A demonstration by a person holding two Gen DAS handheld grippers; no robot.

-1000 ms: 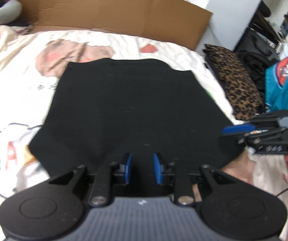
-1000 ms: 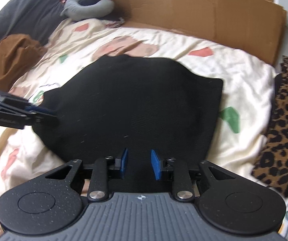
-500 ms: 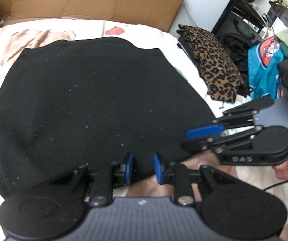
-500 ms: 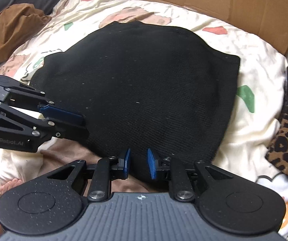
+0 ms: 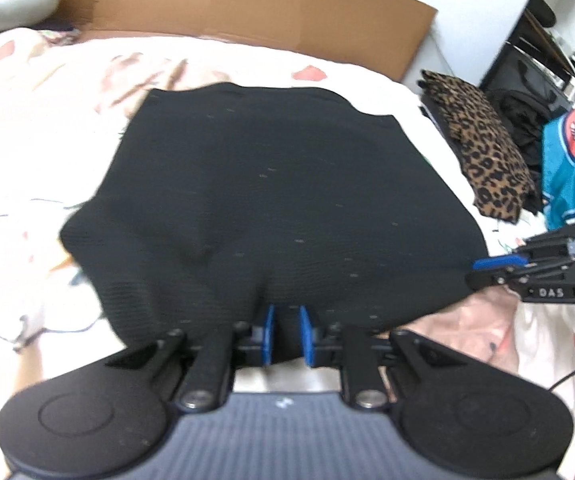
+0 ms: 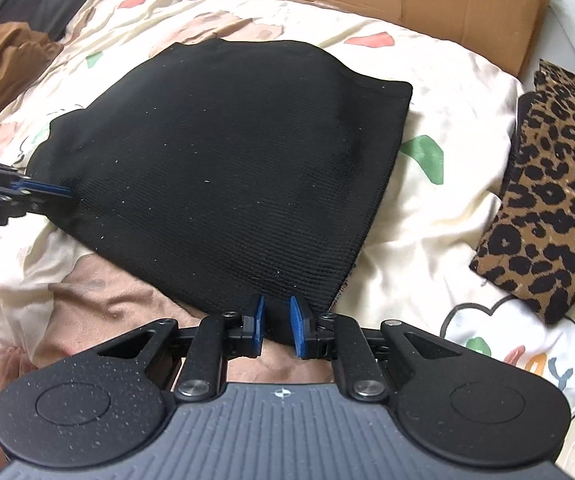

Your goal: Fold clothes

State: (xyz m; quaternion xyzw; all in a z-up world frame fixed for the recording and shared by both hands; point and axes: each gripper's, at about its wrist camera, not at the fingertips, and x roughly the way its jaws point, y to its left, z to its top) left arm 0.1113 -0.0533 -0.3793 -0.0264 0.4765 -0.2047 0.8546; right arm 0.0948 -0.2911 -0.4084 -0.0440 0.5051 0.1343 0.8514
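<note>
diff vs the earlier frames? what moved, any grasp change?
Both grippers closed in on the near hem of the black garment and now pinch it: left gripper bunches the cloth, right gripper holds the corner. The garment still lies spread on the bedsheet; leopard-print cloth unmoved.

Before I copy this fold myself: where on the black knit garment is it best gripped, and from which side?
Take the black knit garment by its near hem, one grip toward each near corner, coming in low from the near side. It lies flat on the printed bedsheet, and the left gripper and right gripper already pinch that hem.
</note>
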